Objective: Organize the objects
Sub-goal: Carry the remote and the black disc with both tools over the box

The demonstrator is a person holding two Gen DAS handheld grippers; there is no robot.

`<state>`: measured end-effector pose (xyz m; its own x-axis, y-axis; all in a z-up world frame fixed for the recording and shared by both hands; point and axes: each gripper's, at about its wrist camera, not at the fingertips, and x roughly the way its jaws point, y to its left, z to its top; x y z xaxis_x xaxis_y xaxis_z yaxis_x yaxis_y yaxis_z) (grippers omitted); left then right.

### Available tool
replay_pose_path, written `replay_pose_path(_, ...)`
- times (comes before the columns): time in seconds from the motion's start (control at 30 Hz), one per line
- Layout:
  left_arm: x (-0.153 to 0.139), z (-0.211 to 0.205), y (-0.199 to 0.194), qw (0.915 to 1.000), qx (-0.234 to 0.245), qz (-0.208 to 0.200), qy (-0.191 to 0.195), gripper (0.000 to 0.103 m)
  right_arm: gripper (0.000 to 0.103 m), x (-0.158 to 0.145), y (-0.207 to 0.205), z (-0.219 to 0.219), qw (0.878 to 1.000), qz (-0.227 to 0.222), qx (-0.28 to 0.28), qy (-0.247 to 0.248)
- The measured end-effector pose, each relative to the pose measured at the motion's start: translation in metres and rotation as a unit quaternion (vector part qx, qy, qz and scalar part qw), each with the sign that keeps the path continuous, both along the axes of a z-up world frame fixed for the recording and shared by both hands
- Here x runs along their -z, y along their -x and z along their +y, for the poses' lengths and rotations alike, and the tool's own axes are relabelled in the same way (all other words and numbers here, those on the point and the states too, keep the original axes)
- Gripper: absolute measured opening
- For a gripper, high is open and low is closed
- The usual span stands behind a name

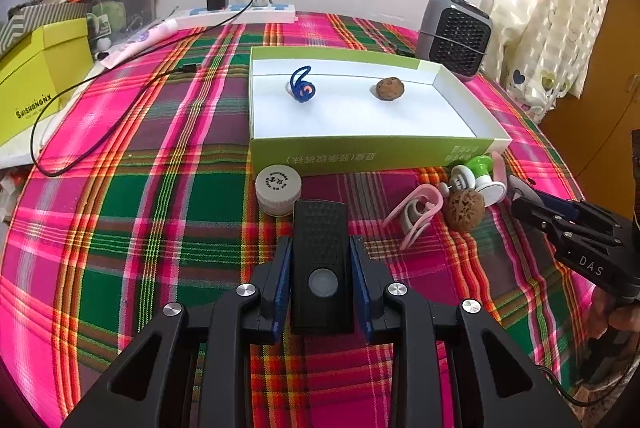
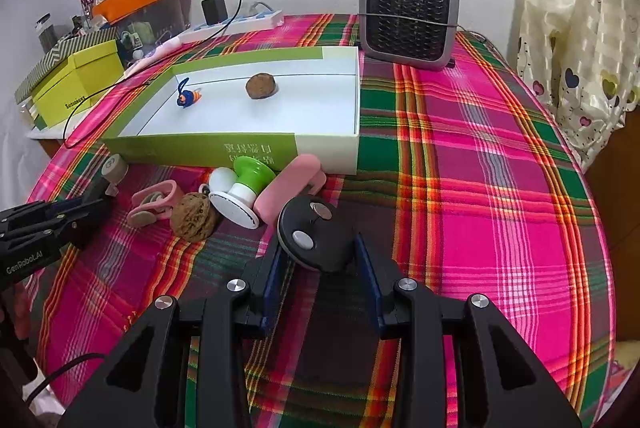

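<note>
Your left claw [image 1: 322, 268] is clamping a flat black remote-like device [image 1: 322, 264] between its blue pads, pressing on both long sides, with the device pointing straight ahead over the plaid-covered bench [image 1: 140, 188]. Just past its tip and slightly to the left, a white round jar [image 1: 278, 188] is sitting against the near wall of the green-and-white box [image 1: 372, 150]. Inside that box, further ahead, a blue twisted cord piece [image 1: 302, 88] and a brown walnut [image 1: 390, 88] are lying well apart. Ahead and to the right of this claw, a pink clip [image 1: 416, 214], a second walnut [image 1: 464, 208] and a green-and-white suction piece [image 1: 480, 174] are crowding together. Your right claw [image 2: 320, 264] is gripping a round black device [image 2: 316, 232] with grey buttons, its pads pressing on the lower sides. Just ahead and left of it, a pink case [image 2: 288, 188] is leaning near the box wall. A grey fan heater [image 2: 408, 16] is standing far ahead, beyond the box.
</note>
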<state>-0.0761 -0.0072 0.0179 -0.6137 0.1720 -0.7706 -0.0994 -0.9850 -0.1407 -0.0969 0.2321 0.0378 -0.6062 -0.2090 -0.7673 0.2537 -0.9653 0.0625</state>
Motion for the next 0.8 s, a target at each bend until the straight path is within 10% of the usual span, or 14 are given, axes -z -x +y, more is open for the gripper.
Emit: replay_pose_path(0.8, -0.042, 0.013, 0.050, 0.9980, 0.043, 0.040, -0.022, 0.026, 0.036, -0.047, 0.036, -0.018, 0.999, 0.042, -0.031, 0.003)
